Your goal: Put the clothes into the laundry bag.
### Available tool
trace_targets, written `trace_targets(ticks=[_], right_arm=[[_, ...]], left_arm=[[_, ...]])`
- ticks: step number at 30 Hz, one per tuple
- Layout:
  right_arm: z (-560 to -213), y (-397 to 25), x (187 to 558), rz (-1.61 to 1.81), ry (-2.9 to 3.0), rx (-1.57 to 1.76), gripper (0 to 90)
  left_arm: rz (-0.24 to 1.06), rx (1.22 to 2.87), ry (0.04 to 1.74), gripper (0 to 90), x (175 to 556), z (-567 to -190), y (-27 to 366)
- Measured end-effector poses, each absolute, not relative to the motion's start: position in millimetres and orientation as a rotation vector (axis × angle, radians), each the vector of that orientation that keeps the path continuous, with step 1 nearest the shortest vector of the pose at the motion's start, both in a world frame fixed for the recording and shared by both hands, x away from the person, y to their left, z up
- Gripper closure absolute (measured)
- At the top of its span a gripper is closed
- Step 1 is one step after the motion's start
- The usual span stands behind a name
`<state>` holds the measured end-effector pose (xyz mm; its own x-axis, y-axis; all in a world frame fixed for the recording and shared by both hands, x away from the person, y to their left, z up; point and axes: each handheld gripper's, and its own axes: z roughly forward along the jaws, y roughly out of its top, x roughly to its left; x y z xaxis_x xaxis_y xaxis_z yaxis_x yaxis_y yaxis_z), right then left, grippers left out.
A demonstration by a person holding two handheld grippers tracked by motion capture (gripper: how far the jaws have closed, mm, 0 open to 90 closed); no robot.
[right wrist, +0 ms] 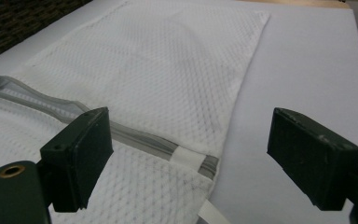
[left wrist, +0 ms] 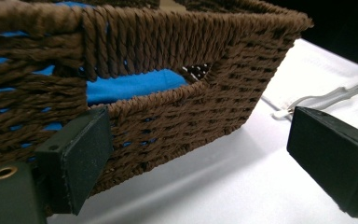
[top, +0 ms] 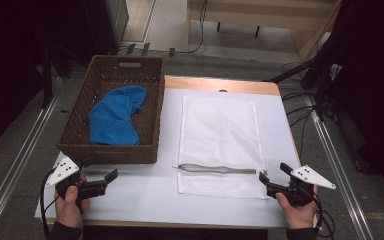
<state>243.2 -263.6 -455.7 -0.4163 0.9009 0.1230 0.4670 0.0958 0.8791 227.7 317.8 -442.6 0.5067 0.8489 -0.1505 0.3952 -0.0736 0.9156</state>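
Two grippers wait, jaws spread, holding nothing: my left gripper (top: pixel 101 181) just before the basket (top: pixel 108 152) with its blue cloth (top: pixel 114 116), my right gripper (top: pixel 275 179) at the mesh bag (top: pixel 219 131) zipper (top: pixel 215 169). Probably starting; next, opening that zipper.

The high view looks forward and down over the whole white tabletop (top: pixel 145 195). The left claw camera sits low, close against the brown woven basket (left wrist: pixel 177 70). The right claw camera skims the white mesh zippered bag (right wrist: pixel 168 70), which both claw views share.
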Motion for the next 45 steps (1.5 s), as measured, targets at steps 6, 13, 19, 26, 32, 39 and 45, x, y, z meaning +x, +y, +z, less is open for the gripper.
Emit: trace_targets(ticks=[6,13,19,26,32,39,45], right_arm=[[-448,-245,250,1.277,1.939,1.3,19.7],[-445,-212,260,1.27,1.979,1.241,31.2],[-455,-173,274,1.157,2.104,1.229,35.3],[-470,-151,282,1.032,2.202,1.201,44.0],[-476,-139,289,0.92,2.287,1.151,69.5],[-462,-146,293,1.056,2.156,1.177,90.0],[-453,-156,287,1.179,2.085,1.119,84.9]], left_arm=[[0.527,1.723,1.063,7.5,231,-448,309],[0.523,1.721,1.08,7.8,236,-452,309],[0.537,1.762,1.06,7.9,235,-454,303],[0.532,1.764,1.062,8.0,235,-454,303],[0.533,1.773,1.059,8.0,235,-454,302],[0.535,1.774,1.062,8.1,236,-454,301],[0.531,1.773,1.064,8.1,236,-454,302]])
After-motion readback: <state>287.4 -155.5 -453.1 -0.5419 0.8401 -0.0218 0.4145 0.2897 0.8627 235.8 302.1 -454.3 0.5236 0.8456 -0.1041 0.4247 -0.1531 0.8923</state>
